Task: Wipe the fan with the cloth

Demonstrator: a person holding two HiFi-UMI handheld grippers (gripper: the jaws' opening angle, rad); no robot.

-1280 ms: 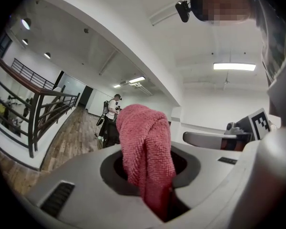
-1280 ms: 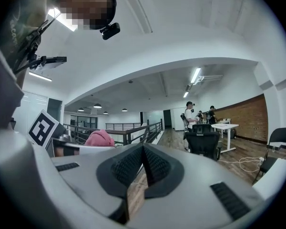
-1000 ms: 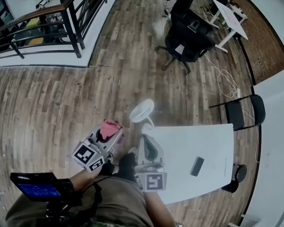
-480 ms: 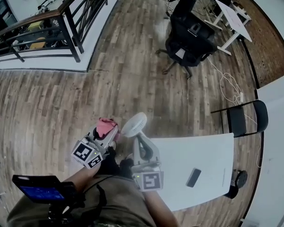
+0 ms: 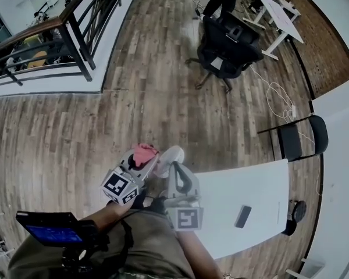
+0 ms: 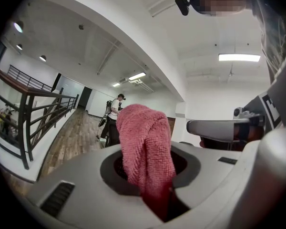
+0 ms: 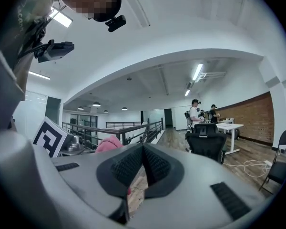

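One pink terry cloth is pinched between the narrowly parted jaws of the left gripper, its looped pile bunched upward past the tips. The right gripper is seen with jaws closed on nothing. One round-headed white fan is seen just beyond both grippers' tips, by the corner of one white table.
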